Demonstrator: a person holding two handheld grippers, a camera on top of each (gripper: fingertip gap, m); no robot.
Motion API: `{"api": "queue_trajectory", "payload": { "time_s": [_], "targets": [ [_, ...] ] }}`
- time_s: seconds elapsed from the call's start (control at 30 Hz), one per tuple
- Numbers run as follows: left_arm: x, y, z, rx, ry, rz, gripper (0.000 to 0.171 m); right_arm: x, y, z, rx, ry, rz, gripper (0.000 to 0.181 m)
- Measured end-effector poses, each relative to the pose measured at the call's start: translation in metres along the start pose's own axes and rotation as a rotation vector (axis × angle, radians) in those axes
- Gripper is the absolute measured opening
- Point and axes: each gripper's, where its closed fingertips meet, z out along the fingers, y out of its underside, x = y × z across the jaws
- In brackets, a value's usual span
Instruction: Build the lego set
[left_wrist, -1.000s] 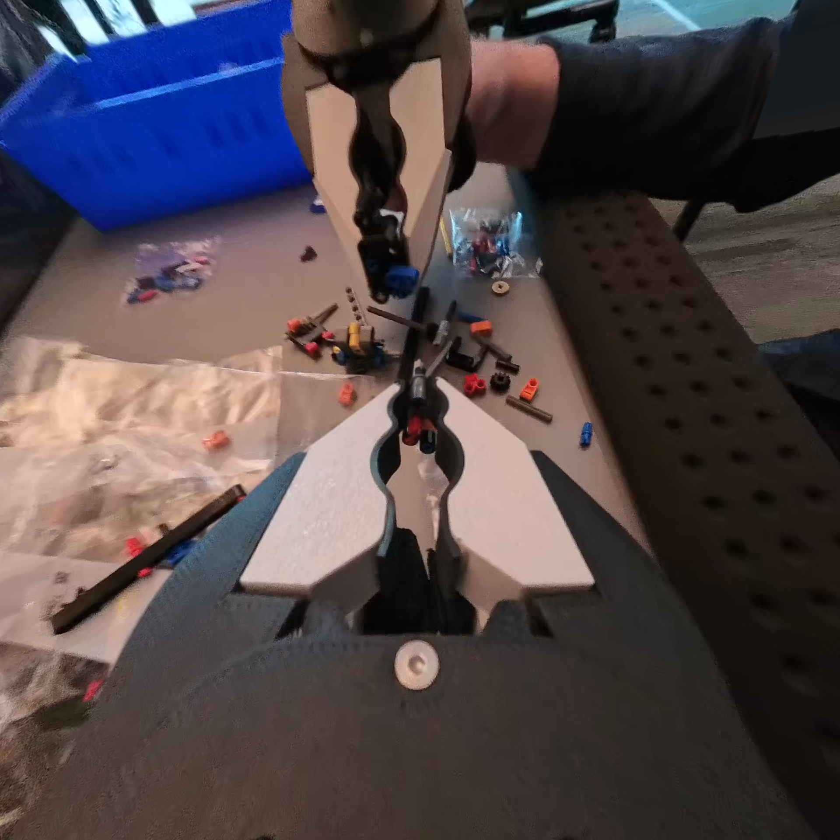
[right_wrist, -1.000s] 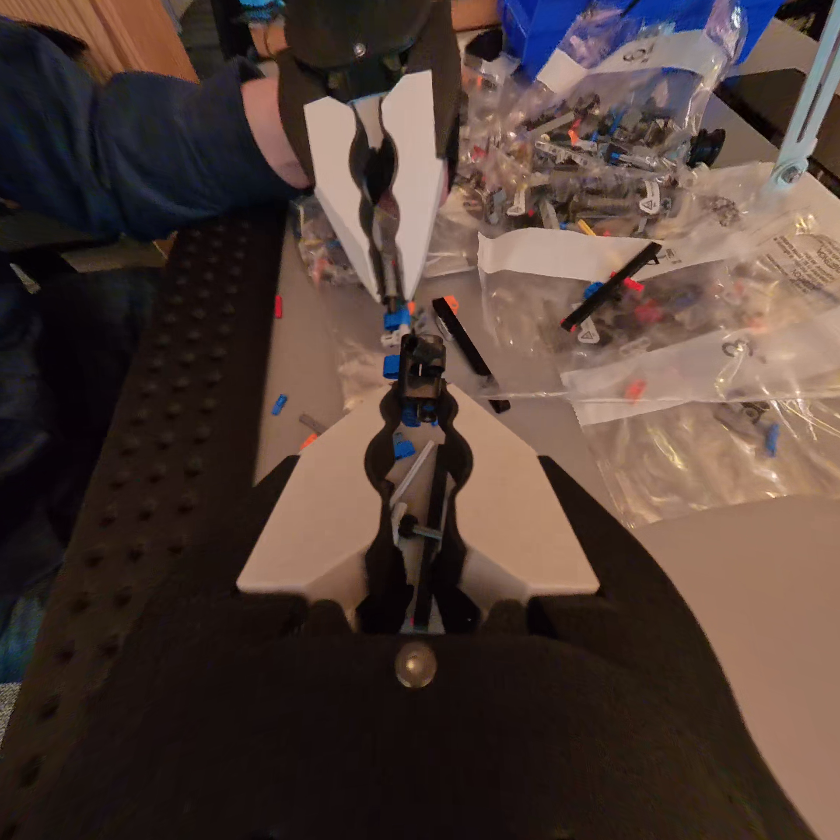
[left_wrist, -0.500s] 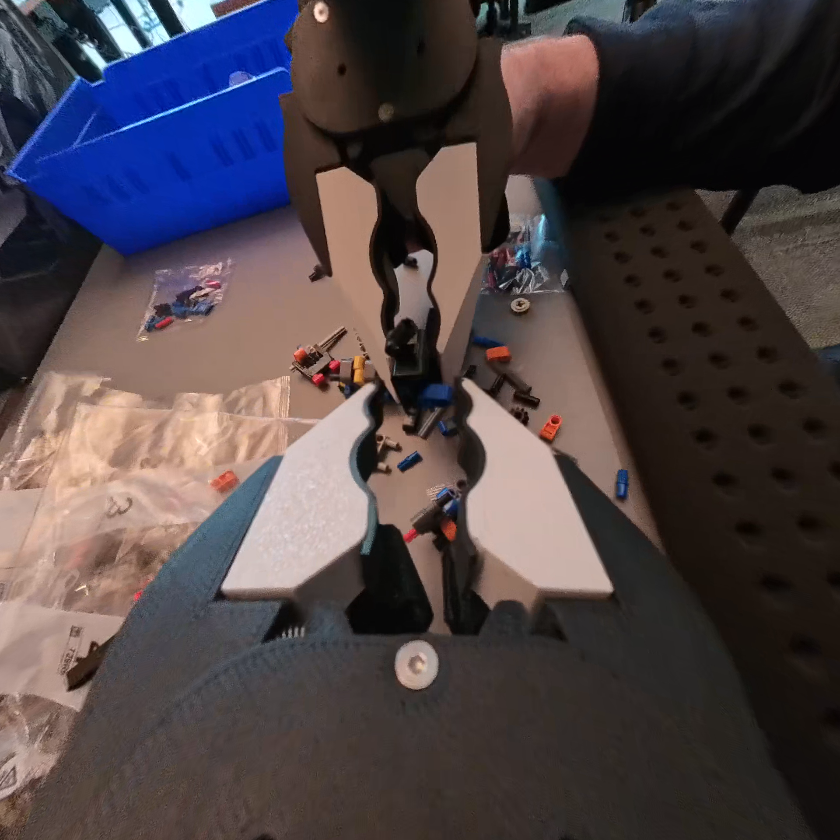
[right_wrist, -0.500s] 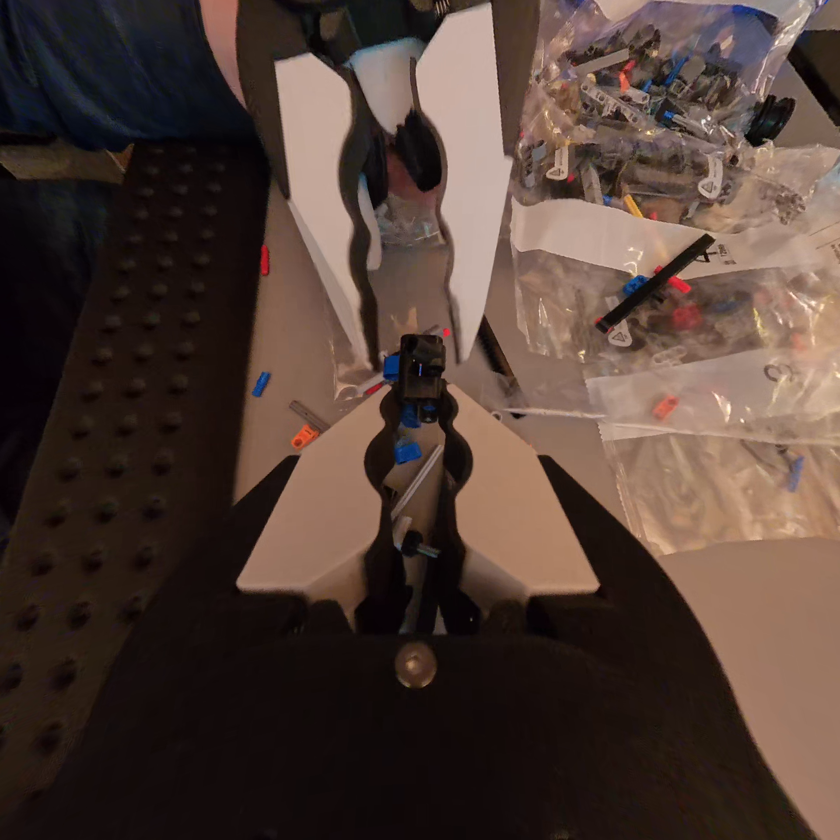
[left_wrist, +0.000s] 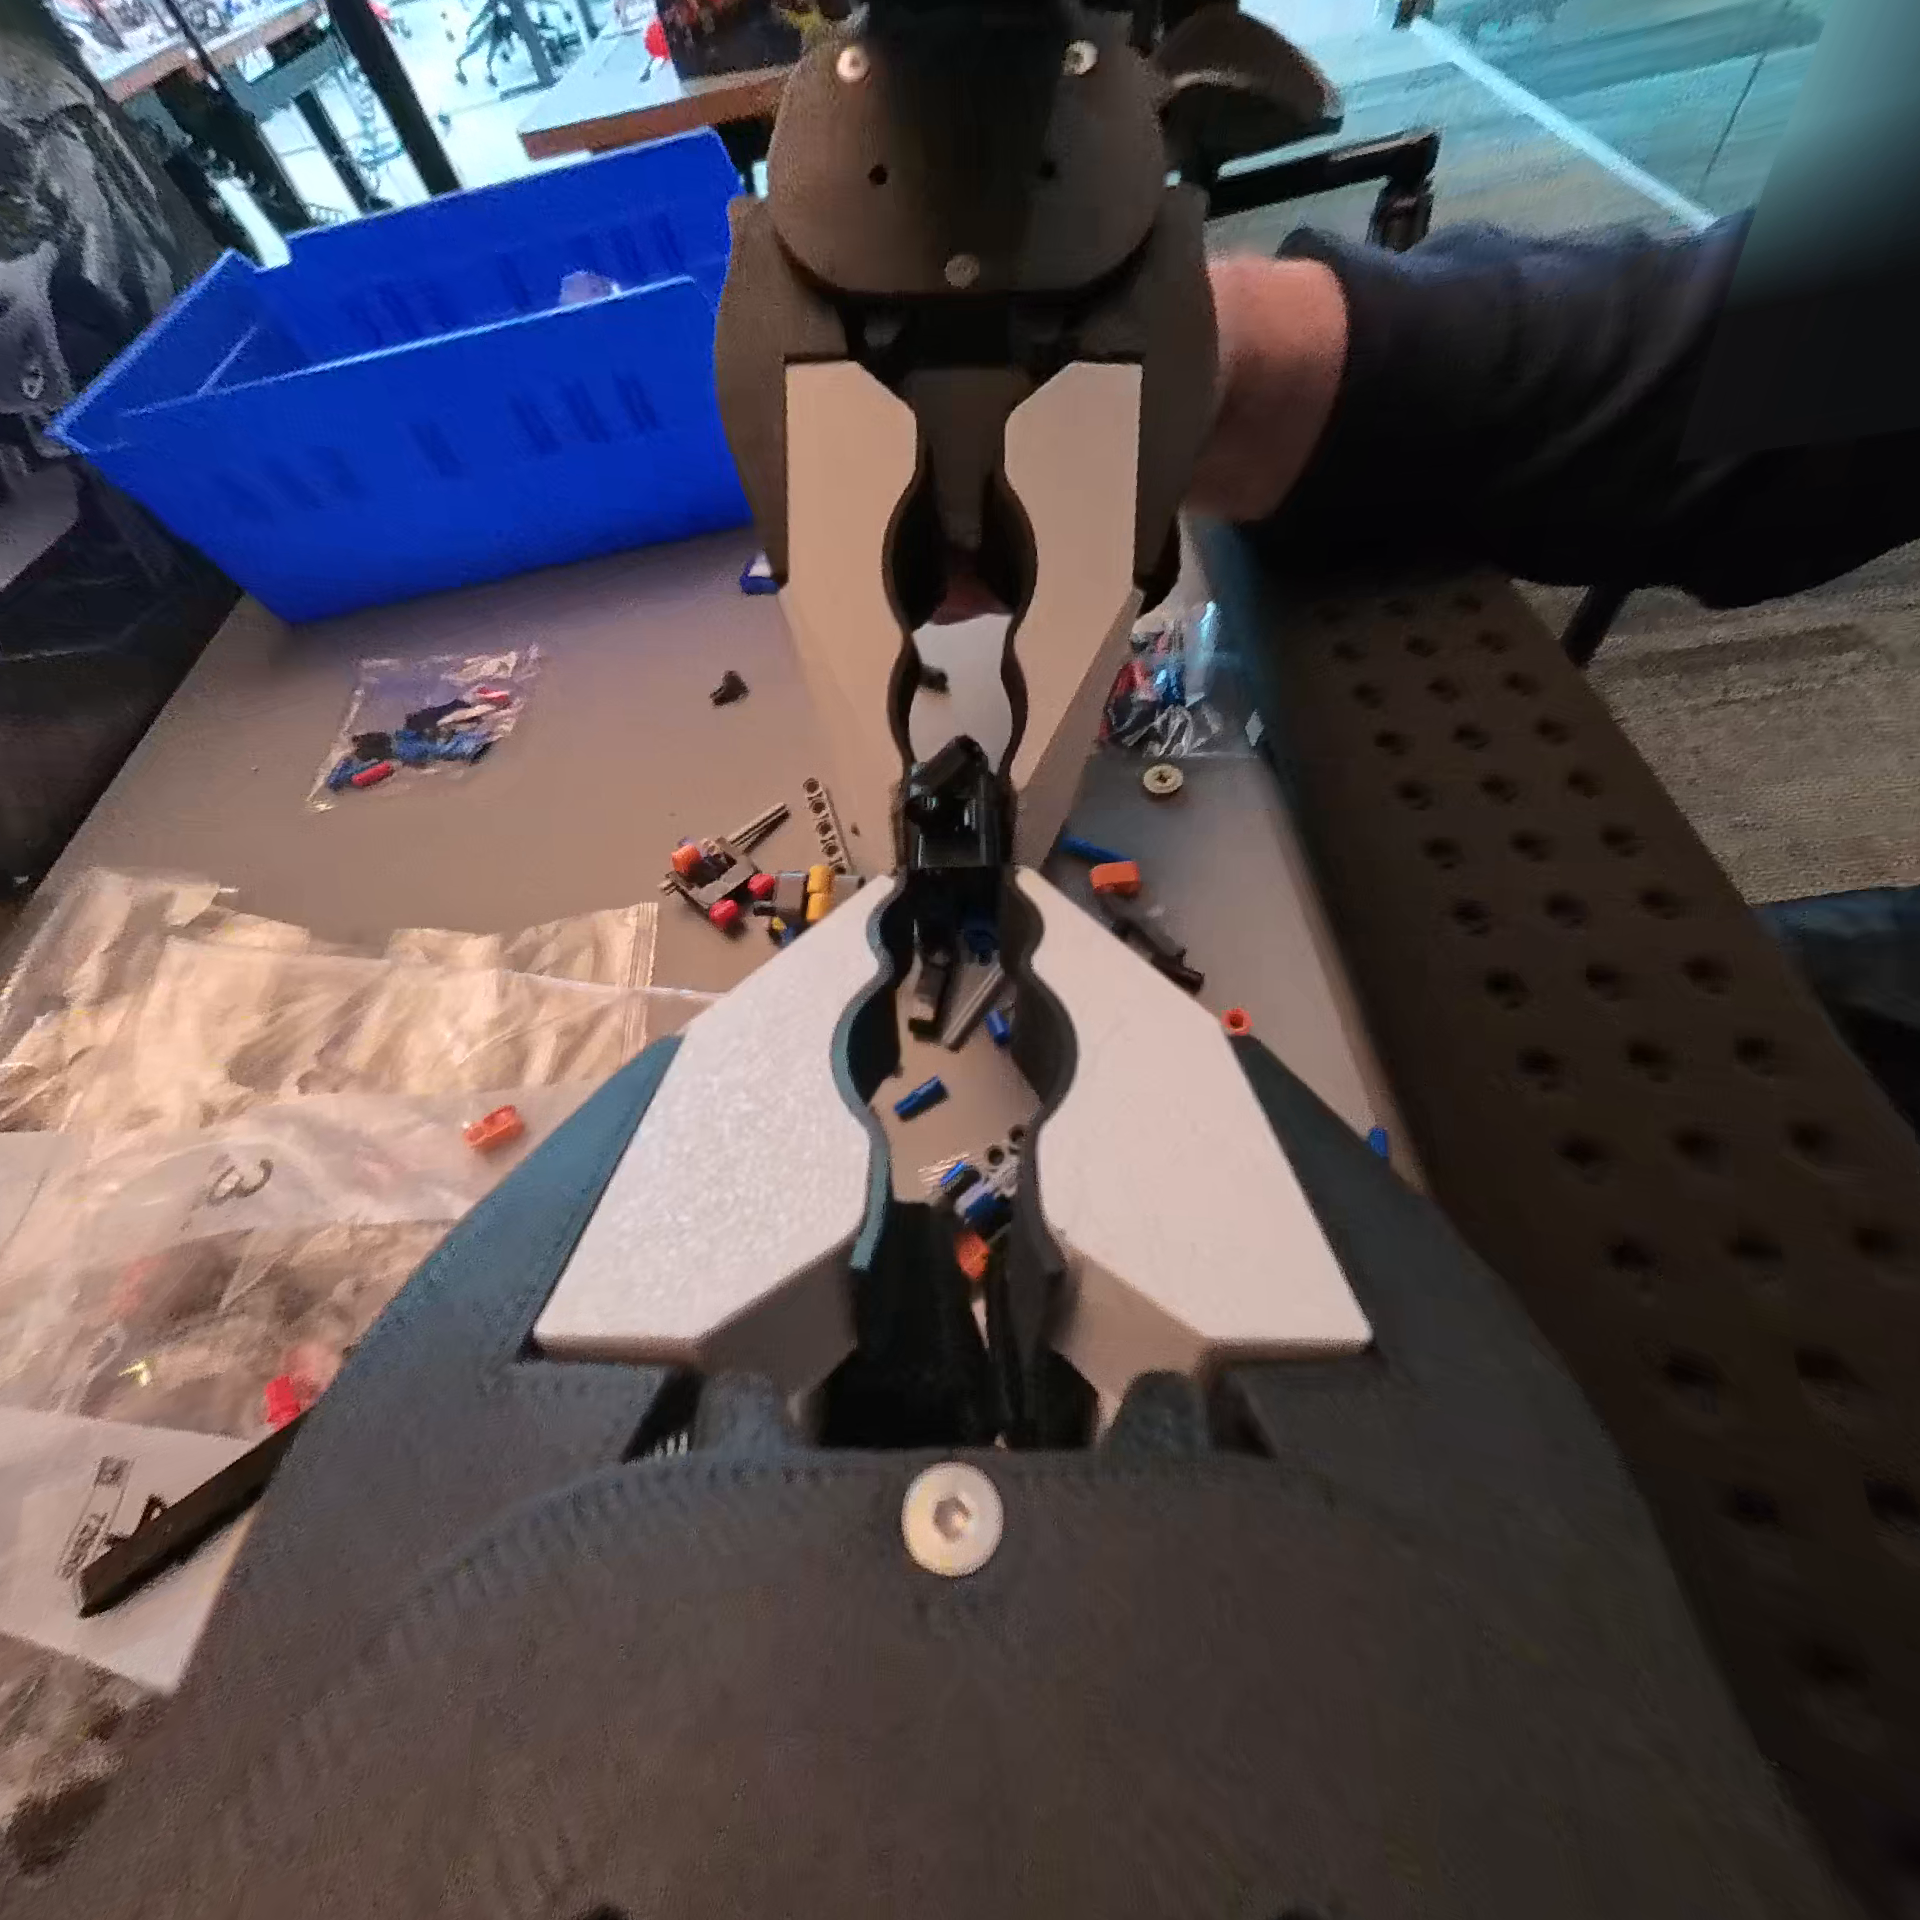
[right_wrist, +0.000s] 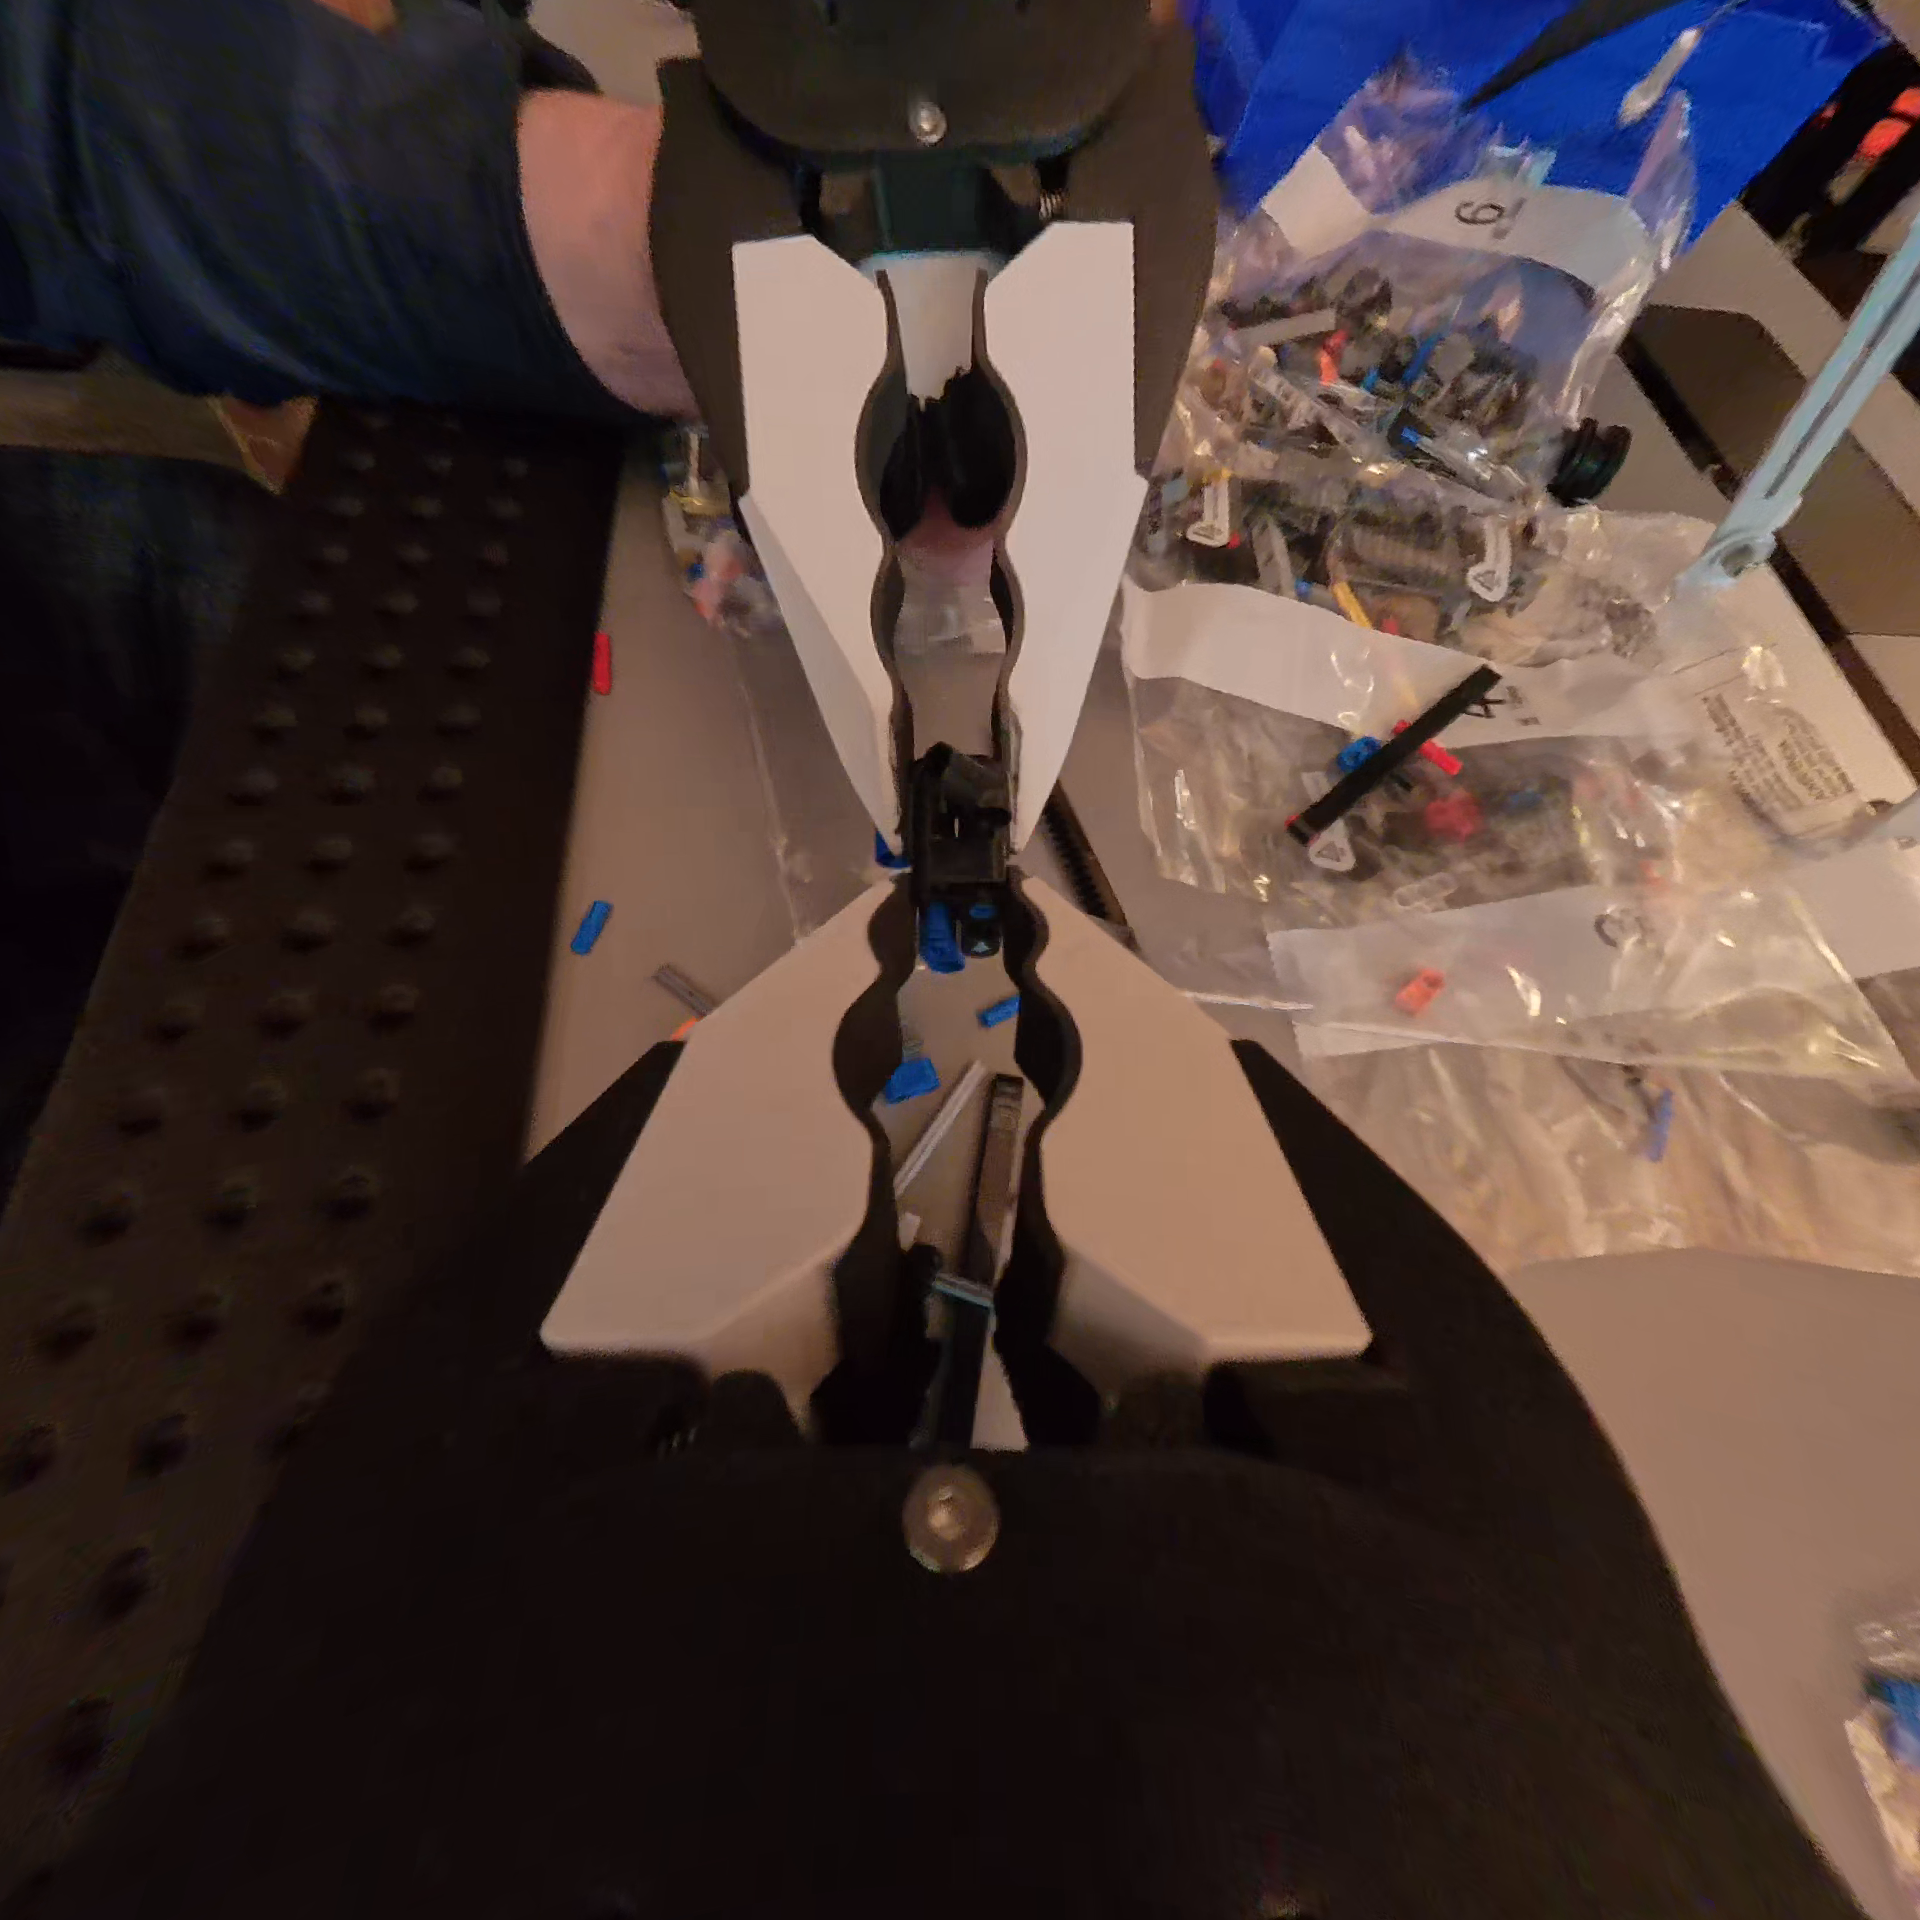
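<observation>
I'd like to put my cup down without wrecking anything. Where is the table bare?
Bare table lies between the blue bin, the small parts bag and the loose pieces. Another grey patch is free beside the clear bags. Around the fingers and over the bags it is crowded.

Dim, warm indoor light, daylight from far windows; wide-angle bending at edges, slight blur, glare on plastic bags (right_wrist: 1558, 935).

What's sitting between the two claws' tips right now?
A small black lego assembly with blue pins spans the gap: the right claw grips its far end, and the left claw's tips flank the near end. Both wrist views show it.
</observation>
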Motion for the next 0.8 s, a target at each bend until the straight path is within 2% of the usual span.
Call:
{"api": "queue_trajectory", "payload": {
  "time_s": [0.13, 0.23, 0.47, 0.53, 0.63, 0.8],
  "targets": [
    [0.001, 0.004, 0.005, -0.028, -0.009, 0.022, 0.022, -0.001, 0.007, 0.006, -0.065, 0.029, -0.052, 0.013],
    [0.001, 0.008, 0.005, -0.066, -0.021, 0.053, 0.015, 0.0, 0.01, 0.007, -0.092, 0.048, -0.069, 0.013],
    [0.005, -0.007, -0.009, 0.009, 0.001, 0.077, 0.016, -0.006, -0.013, -0.009, 0.042, 0.011, -0.03, 0.012],
    [0.006, -0.001, -0.008, -0.027, -0.001, 0.103, 0.016, -0.008, -0.009, -0.006, 0.02, 0.014, -0.04, 0.012],
    [0.007, -0.012, -0.013, 0.036, 0.01, 0.084, 0.016, -0.01, -0.02, -0.014, 0.086, 0.001, -0.018, 0.012],
    [0.005, -0.01, -0.012, 0.041, 0.01, 0.081, 0.016, -0.008, -0.021, -0.014, 0.101, -0.019, 0.02, 0.011]
  ]
}}
